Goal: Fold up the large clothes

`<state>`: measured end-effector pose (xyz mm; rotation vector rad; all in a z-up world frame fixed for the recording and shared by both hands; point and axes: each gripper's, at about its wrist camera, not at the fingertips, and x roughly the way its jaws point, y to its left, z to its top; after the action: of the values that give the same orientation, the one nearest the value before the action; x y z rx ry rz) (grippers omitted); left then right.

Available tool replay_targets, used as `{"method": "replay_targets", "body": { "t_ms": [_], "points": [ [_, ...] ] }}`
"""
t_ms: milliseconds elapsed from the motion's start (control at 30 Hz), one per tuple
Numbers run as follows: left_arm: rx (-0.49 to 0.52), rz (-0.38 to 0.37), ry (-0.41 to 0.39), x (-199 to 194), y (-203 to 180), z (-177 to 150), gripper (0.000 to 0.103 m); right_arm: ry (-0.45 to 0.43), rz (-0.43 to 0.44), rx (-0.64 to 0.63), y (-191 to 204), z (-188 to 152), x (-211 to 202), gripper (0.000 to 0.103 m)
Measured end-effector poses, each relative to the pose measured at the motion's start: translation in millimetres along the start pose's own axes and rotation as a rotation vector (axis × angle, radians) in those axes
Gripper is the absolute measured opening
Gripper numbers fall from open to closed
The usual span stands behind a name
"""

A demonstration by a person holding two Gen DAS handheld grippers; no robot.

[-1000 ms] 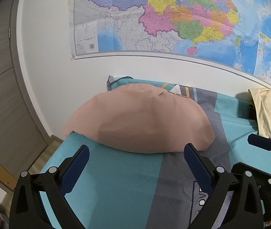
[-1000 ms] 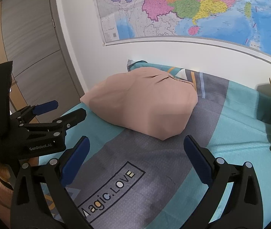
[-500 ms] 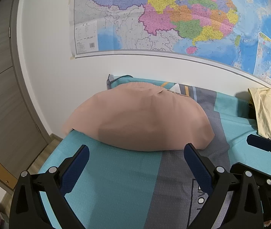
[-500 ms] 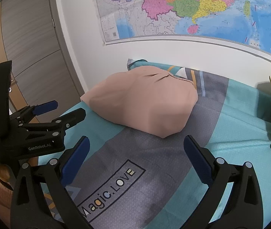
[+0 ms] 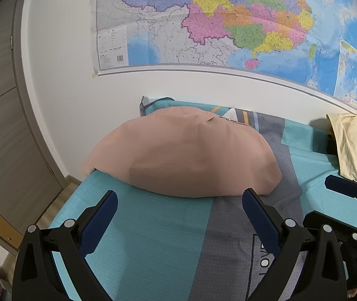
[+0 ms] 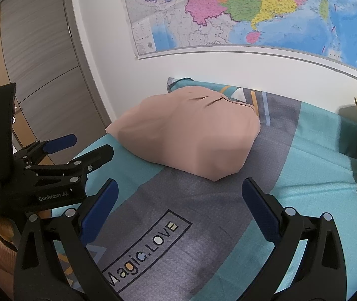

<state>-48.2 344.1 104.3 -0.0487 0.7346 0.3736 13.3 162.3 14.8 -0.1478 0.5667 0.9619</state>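
Left wrist view: the left gripper (image 5: 178, 208) hangs over the near part of the bed (image 5: 153, 238) with its jaws spread wide and nothing between them — the blue pads sit above bare teal and grey bedding. Just past the fingertips lies the pink garment (image 5: 183, 158), folded into a rounded bundle near the bed's far left corner; its left end overhangs the left edge. At the lower right of this view the right gripper (image 5: 341, 195) shows from the side, beside the left one.

Right wrist view: the right gripper (image 6: 179, 200) is likewise wide open and holds nothing, poised above the grey band of the bed (image 6: 304, 175) printed "Magic.LOVE". The pink garment (image 6: 191, 135) lies beyond its tips, apart from them. The left gripper (image 6: 83, 148) appears at the left, over the bed's left edge, jaws parted.

A beige cloth (image 5: 354, 145) lies at the bed's far right edge, well apart from the garment. A map (image 5: 228, 25) hangs on the wall behind the bed — a wooden door (image 6: 40, 62) stands at the left.
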Motion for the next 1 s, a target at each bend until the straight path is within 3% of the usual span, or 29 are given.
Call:
{"method": "replay_targets", "body": {
  "t_ms": [1000],
  "points": [
    [-0.002,-0.005,0.015,0.8,-2.9,-3.7,0.096,0.0,0.001,0.007,0.6,-2.1,-1.1,0.097]
  ]
}}
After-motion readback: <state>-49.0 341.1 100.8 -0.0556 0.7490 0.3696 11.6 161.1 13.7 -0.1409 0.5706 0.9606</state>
